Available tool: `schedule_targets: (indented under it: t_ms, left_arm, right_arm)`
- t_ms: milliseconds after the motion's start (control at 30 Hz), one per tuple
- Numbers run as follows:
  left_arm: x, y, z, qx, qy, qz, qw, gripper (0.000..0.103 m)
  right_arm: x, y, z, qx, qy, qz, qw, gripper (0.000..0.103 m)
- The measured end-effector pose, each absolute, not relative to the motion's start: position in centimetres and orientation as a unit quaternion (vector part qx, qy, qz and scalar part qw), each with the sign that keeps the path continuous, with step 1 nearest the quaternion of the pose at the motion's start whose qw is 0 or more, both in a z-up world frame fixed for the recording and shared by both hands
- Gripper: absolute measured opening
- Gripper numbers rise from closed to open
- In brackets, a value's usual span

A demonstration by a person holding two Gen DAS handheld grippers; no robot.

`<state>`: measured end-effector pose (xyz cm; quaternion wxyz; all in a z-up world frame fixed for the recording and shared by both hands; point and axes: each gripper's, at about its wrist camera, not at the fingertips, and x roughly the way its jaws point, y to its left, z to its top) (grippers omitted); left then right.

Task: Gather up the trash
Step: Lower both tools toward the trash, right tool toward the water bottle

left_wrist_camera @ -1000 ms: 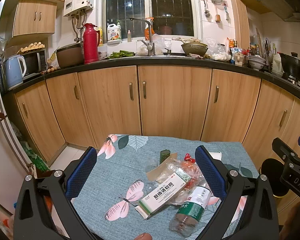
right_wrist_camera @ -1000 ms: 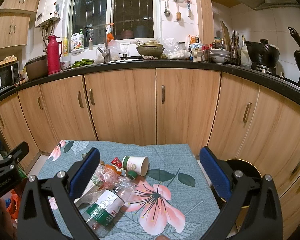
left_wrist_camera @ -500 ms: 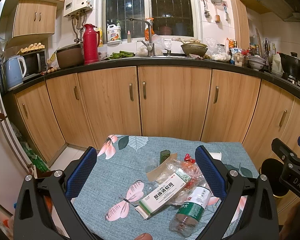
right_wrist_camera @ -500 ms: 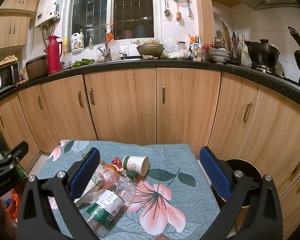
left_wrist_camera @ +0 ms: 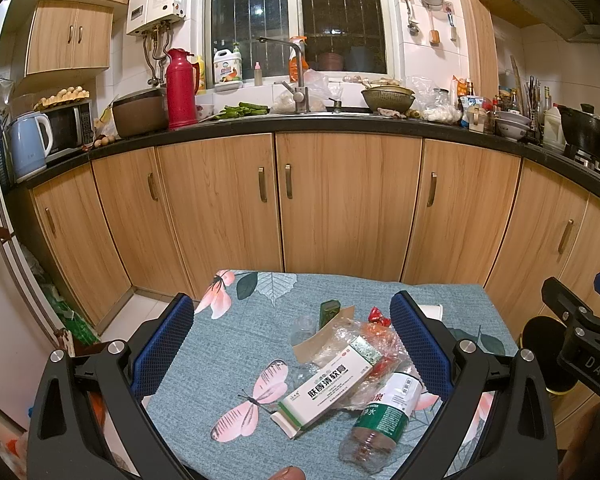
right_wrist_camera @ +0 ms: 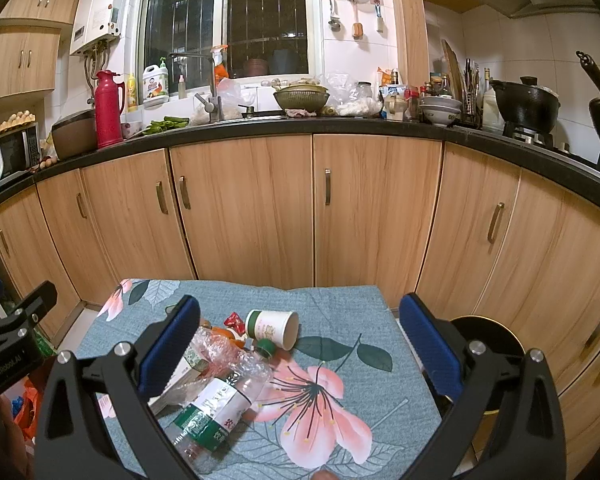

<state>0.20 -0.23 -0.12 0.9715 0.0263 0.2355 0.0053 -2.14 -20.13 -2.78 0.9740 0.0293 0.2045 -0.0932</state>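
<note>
No displacement is noted against the earlier frames: both grippers and the trash pile are found where they were. The left gripper (left_wrist_camera: 292, 334) is held above the near edge of the tabletop (left_wrist_camera: 228, 344), jaws spread wide, nothing between them. The right gripper (right_wrist_camera: 300, 340) is likewise held wide and empty.

Left to right on the flowered cloth, the pile is recorded as: a white medicine box (left_wrist_camera: 326, 386) lying flat, crumpled clear plastic wrap (left_wrist_camera: 364, 340) under and behind it, a brown cardboard scrap (left_wrist_camera: 324, 334), a small green item (left_wrist_camera: 329, 310) (identity not resolved), a red wrapper (left_wrist_camera: 378, 316), and a crushed water bottle (left_wrist_camera: 380, 412) with green label at the near right. A paper cup (right_wrist_camera: 272, 326) is seen on its side, just beyond the bottle's green cap.

Step in hand is judged to be the first pick. The box or bottle would best be approached from above, with the jaws aligned across the narrow dimension and closed slowly, since the crushed bottle may roll or slip and the wrap may be dragged along.

A dark round vessel (right_wrist_camera: 486, 334) on the floor to the right of the tabletop is presumed to be the bin; it is largely hidden by the right gripper. The contents beneath the wrap cannot be made out.
</note>
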Motion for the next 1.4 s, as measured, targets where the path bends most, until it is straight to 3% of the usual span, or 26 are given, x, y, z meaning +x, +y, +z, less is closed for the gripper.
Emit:
schedule_targets:
  t_ms: [1133, 1400]
  left_arm:
    - [1.4, 0.4, -1.6, 0.025, 0.247, 0.004, 0.969, 0.095]
    - [3.5, 3.0, -3.9, 0.009, 0.287, 0.009, 0.958, 0.095]
  right_arm:
    - [-1.1, -18.5, -4.9, 0.024, 0.224, -0.093, 0.970, 0.100]
    - [1.0, -18.7, -6.3, 0.019, 0.261, -0.083, 0.961, 0.100]
